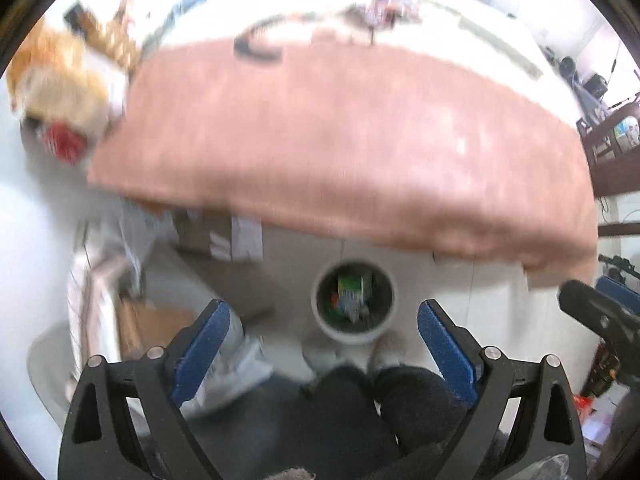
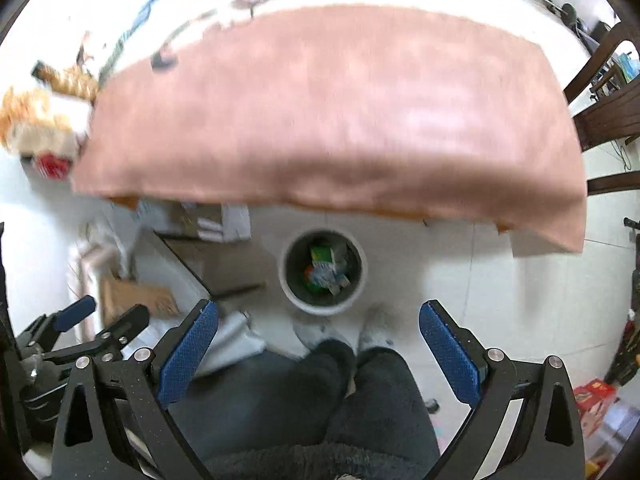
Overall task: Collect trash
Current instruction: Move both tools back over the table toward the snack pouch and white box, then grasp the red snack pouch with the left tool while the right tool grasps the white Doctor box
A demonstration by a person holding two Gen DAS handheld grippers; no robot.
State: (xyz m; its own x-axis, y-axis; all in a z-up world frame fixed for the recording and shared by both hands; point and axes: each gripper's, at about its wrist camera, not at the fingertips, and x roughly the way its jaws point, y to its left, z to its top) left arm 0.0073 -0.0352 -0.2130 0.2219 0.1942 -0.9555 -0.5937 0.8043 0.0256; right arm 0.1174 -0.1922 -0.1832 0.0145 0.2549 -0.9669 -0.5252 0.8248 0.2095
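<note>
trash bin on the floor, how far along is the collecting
Done: the white trash bin already holds several pieces, green and orange packaging among them. In hand: nothing; the left gripper and the right gripper both hang open and empty above the bin. Left: the pink tabletop looks bare, though blur hides small scraps; clutter sits beyond its far edge.

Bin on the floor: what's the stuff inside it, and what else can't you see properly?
- Bin, both views: green and orange packets inside, too blurred to name.
- Table, both views: items at its far edge smeared by motion blur.
- Under the table, both views: boxes partly hidden by its edge.
- Left gripper and right gripper: open, empty.
</note>
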